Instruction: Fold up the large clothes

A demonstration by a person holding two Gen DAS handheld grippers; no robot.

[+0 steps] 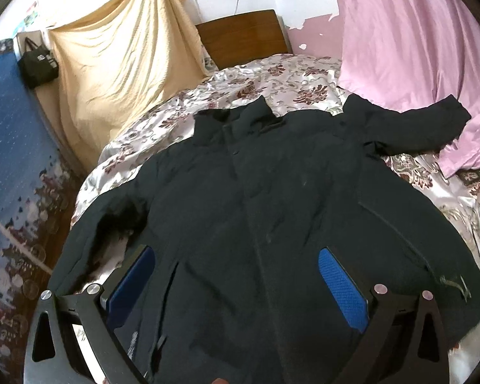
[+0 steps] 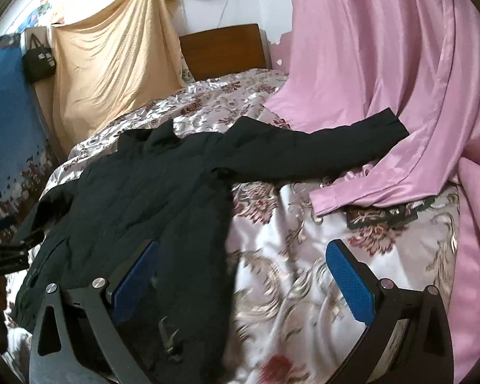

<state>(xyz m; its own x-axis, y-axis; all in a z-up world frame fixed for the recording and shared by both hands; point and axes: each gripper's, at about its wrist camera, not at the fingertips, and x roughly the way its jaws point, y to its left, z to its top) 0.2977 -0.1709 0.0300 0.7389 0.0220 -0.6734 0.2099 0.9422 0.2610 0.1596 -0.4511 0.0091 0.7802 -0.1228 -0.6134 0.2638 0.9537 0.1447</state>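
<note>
A large black jacket (image 1: 256,198) lies front up on the floral bedspread (image 1: 272,80), collar toward the headboard. One sleeve (image 1: 416,121) stretches out to the right onto pink cloth. My left gripper (image 1: 236,275) hovers over the jacket's lower front, open, with blue pads (image 1: 342,284) spread wide and nothing between them. In the right wrist view the jacket (image 2: 137,204) fills the left half and its sleeve (image 2: 320,147) reaches right. My right gripper (image 2: 243,275) is open above the jacket's right hem edge and the bedspread (image 2: 304,256). The other gripper shows at the far left.
A pink sheet (image 2: 400,96) drapes over the bed's right side. A cream cloth (image 1: 118,64) hangs at the left beside a wooden headboard (image 1: 243,35). A black bag (image 1: 38,64) hangs on the wall near blue patterned fabric (image 1: 9,160).
</note>
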